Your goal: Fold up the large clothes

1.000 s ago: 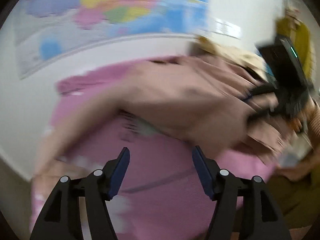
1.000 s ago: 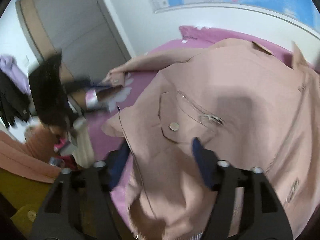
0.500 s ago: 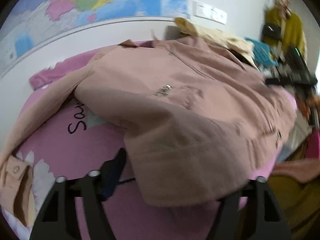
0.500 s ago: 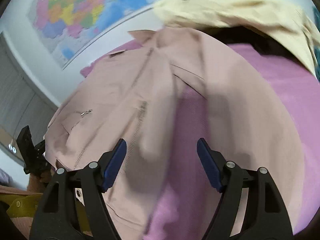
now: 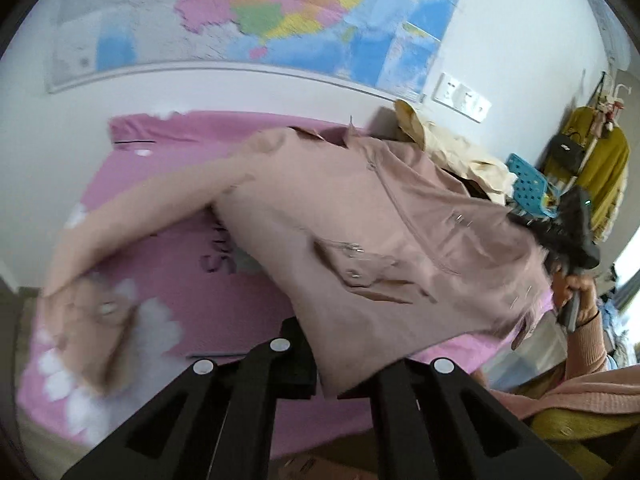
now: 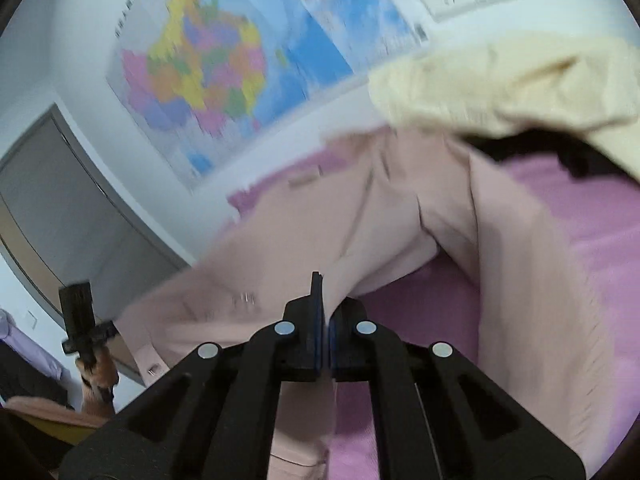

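Gripping the pink jacket (image 5: 360, 240) by its hem over the pink bedspread (image 5: 168, 248), your left gripper (image 5: 320, 376) and right gripper (image 6: 325, 320) both clenched on cloth, you risk thin fabric slipping free if tugged apart.

The jacket (image 5: 380, 240) is matt pink cloth — metal snaps. Bed cover (image 5: 248, 292) is soft cloth. The wall map (image 5: 280, 16) is glossy paper.
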A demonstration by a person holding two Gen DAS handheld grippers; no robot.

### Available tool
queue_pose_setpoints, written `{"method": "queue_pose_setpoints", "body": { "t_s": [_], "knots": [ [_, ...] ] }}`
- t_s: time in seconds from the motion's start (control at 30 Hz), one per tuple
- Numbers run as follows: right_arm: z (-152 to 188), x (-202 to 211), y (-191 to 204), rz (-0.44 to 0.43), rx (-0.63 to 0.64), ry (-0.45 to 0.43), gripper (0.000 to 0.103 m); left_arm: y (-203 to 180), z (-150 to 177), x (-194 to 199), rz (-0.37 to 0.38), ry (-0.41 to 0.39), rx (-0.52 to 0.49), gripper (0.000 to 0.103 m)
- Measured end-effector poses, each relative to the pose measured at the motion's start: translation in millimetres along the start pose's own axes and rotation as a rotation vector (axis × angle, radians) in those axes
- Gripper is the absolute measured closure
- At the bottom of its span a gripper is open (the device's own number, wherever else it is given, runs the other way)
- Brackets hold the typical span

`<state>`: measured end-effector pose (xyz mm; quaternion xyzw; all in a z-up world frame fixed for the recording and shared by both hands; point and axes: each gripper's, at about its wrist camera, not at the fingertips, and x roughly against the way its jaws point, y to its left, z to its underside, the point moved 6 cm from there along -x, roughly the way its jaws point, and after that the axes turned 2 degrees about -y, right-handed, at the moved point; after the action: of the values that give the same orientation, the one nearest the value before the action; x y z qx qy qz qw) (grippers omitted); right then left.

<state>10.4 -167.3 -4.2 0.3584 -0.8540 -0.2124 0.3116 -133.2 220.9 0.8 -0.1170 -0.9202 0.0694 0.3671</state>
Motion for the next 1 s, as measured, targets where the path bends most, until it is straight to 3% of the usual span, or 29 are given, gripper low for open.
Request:
{"method": "queue_pose_setpoints", "body": {
  "t_s": [0.1, 0.13, 0.2, 0.23, 0.27, 0.37, 0.4, 0.43, 0.47, 0.6, 0.73, 0.77, 0.9, 1.0],
  "knots": [
    [4, -4, -2, 0.041, 0.021, 0.033, 0.1, 3, 10, 3, -0.009, 0.043, 0.006, 0.099],
    [8, -8, -5, 0.053, 0.024, 0.054, 0.098, 7, 21, -9, -0.057, 0.092, -0.02, 0.098],
    [23, -19, -18, 0.093, 0.001, 0.117, 0.092, 20, 44, -36, -0.237, 0.206, -0.085, 0.096],
    [29, -22, -23, 0.109, -0.002, 0.134, 0.092, 27, 63, -58, -0.318, 0.301, -0.138, 0.094],
    [35, -23, -31, 0.134, -0.011, 0.15, 0.091, 29, 77, -69, -0.315, 0.36, -0.164, 0.09],
    [51, -24, -42, 0.149, -0.036, 0.193, 0.085, 23, 70, -63, -0.295, 0.237, -0.212, 0.08],
    [54, -24, -42, 0.138, -0.05, 0.202, 0.069, 20, 66, -57, -0.263, 0.201, -0.22, 0.079],
    [55, -23, -41, 0.132, -0.045, 0.196, 0.063, 18, 64, -51, -0.238, 0.176, -0.23, 0.072],
    [56, -23, -37, 0.127, -0.019, 0.191, 0.063, 16, 62, -45, -0.227, 0.146, -0.246, 0.065],
    [52, -26, -34, 0.184, 0.033, 0.182, 0.063, 2, 58, -12, -0.155, 0.019, -0.343, 0.061],
    [39, -20, -38, 0.248, 0.058, 0.138, 0.063, -19, 56, 31, 0.071, -0.165, -0.375, 0.036],
    [34, -19, -37, 0.262, 0.069, 0.121, 0.063, -19, 51, 38, 0.081, -0.216, -0.365, 0.026],
    [7, -29, -19, 0.273, 0.146, 0.077, 0.063, -22, 19, 19, 0.013, -0.238, -0.378, 0.024],
    [-8, -59, 1, 0.26, 0.228, 0.096, 0.062, -25, -17, -34, -0.092, -0.168, -0.391, 0.023]
  ]
}}
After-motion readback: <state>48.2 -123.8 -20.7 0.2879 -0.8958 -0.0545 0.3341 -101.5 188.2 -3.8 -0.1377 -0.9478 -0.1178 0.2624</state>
